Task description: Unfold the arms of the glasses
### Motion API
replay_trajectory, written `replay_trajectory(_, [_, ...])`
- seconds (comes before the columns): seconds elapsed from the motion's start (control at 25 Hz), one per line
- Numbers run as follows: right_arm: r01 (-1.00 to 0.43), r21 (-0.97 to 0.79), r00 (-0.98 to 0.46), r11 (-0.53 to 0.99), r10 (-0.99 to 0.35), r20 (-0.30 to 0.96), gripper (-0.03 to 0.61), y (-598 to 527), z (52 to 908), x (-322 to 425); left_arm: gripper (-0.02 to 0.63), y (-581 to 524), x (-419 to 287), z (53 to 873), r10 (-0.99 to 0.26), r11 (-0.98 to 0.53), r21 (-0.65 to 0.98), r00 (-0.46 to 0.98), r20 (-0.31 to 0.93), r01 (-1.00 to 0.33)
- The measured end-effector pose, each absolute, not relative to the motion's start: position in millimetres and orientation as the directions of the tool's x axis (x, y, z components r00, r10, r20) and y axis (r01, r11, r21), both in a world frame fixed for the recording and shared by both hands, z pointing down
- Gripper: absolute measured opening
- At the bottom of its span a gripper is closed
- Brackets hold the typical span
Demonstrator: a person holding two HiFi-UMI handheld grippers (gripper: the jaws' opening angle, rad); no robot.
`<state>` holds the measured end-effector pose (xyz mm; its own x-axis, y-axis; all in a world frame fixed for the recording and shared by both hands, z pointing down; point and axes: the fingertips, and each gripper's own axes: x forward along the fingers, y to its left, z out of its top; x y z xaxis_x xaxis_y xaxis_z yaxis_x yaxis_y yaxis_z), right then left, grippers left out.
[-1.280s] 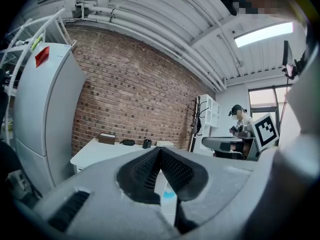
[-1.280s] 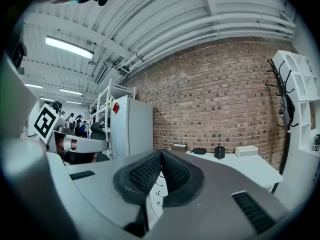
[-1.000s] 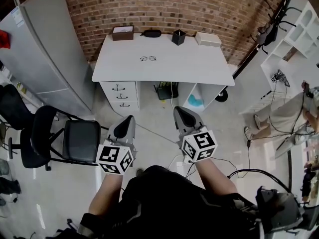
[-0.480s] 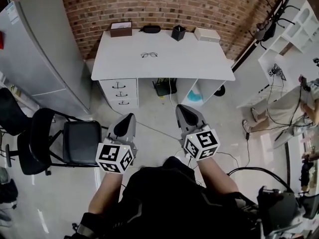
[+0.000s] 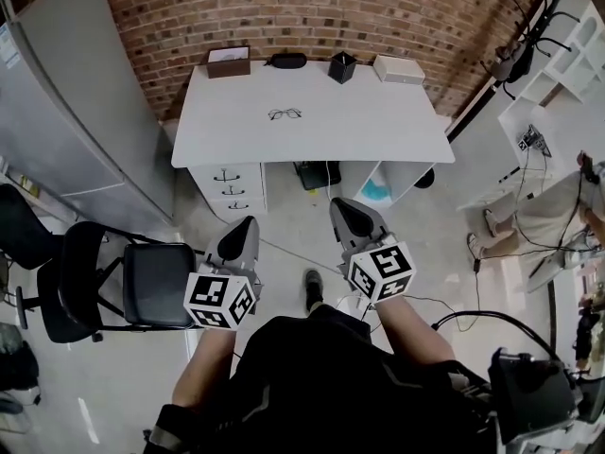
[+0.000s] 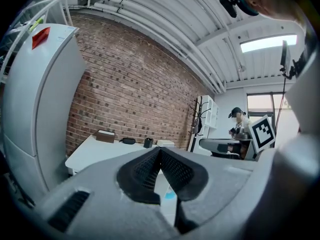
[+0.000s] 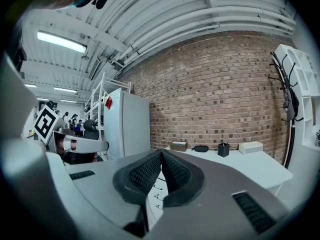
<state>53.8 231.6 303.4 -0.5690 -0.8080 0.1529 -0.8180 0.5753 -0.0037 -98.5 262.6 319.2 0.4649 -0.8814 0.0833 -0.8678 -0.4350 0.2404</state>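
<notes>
1. A tall pale cabinet [image 5: 71,102] fills the head view at 10 o'clock. A black chair [image 5: 151,272] stands below it at 8 o'clock.
2. The left gripper [image 5: 246,230] sits just off centre at 8 o'clock and points towards 12 o'clock. In the left gripper view its ribbed pads [image 6: 145,171] are pressed together at the tip, with nothing between them.
3. The white desk [image 5: 378,130] stands at 12 o'clock, with a drawer unit [image 5: 229,183] under its left end.
4. The glasses [image 5: 284,113] lie on the desk top, a little left of its middle, at 12 o'clock from the left gripper and well apart from both grippers. They are too small to tell how their arms are set.
5. Four things stand along the desk's far edge, by the brick wall [image 5: 312,12]. From 11 to 1 o'clock they are a brown box [image 5: 229,61], a black case [image 5: 286,61], a black cup [image 5: 341,67] and a white box [image 5: 398,69].
6. The right gripper [image 5: 342,214] is just off centre at 3 o'clock and also aims at 12 o'clock. In the right gripper view its pads [image 7: 175,174] meet at the tip, and it holds nothing.
7. White shelving [image 5: 558,55] stands at 2 o'clock. A seated person [image 5: 558,220] is at the edge at 3 o'clock.
</notes>
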Motion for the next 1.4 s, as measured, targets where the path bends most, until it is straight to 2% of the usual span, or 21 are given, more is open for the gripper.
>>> replay_trajectory(1.04, [-0.75,-0.06,-0.659,0.659,-0.734,0.164,0.009,21,319,143,0.008,62,-6,332,-0.902,-0.335,0.191,0.372,0.219,-0.923])
replay_trajectory(1.4, [-0.734,-0.084,-0.675,0.674,-0.711,0.196,0.008,-18,340,129,0.008,23,-12,345,-0.887,-0.344,0.193,0.385,0.254,-0.919])
